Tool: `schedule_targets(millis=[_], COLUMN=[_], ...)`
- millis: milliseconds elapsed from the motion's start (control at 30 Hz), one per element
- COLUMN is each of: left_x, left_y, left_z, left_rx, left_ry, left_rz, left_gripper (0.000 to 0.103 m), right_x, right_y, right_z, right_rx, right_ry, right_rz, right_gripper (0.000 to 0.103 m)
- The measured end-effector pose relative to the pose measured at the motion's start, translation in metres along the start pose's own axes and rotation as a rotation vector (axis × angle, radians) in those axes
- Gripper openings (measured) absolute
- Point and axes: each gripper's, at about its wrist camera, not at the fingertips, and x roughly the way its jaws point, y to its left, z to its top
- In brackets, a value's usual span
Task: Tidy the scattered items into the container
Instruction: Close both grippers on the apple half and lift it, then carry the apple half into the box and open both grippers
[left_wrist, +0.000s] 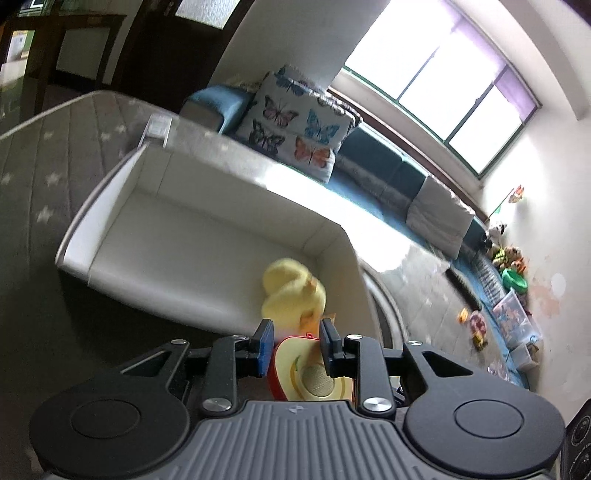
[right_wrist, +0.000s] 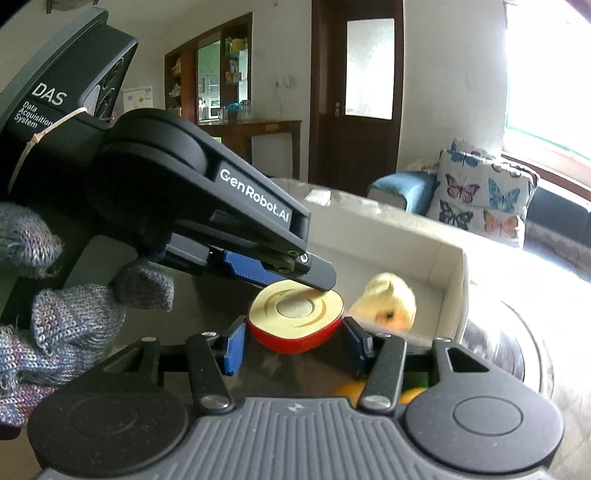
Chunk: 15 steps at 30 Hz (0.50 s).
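Observation:
A toy apple half (left_wrist: 310, 373), red-skinned with a cream cut face and a grey disc in it, is pinched by my left gripper (left_wrist: 297, 343), one finger on the skin and one on the face. In the right wrist view the same apple half (right_wrist: 295, 325) sits between the fingers of my right gripper (right_wrist: 293, 349), whose pads rest against its two sides, while the left gripper's finger (right_wrist: 317, 280) lies across its face from the left. Just beyond stands the white box (left_wrist: 207, 229), with a yellow plush duck (left_wrist: 293, 295) in its near corner.
The box's wall (right_wrist: 406, 254) and the duck (right_wrist: 388, 299) lie right behind the apple. An orange toy (right_wrist: 347, 391) shows under my right gripper. A knit-gloved hand (right_wrist: 74, 321) holds the left gripper. A butterfly cushion (left_wrist: 295, 125) lies on a teal sofa, with toys (left_wrist: 476, 325) on the floor.

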Motion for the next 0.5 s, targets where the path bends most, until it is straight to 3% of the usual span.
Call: schedule_targets(millis=[167, 500], left_x=[0.023, 0.083], left_y=[0.002, 0.032], left_z=[0.026, 0.051], left_rx=[-0.004, -0.074], left_ry=[-0.007, 0.075], left_rz=[0.008, 0.043], left_gripper=[0.029, 0.029], right_x=[0.028, 0.092], right_y=[-0.02, -0.041], right_z=[0.024, 0.039], right_rx=[-0.005, -0.021], right_ry=[0.018, 0.139], right_rz=[0.008, 0.047], right_gripper=[0.054, 0.054])
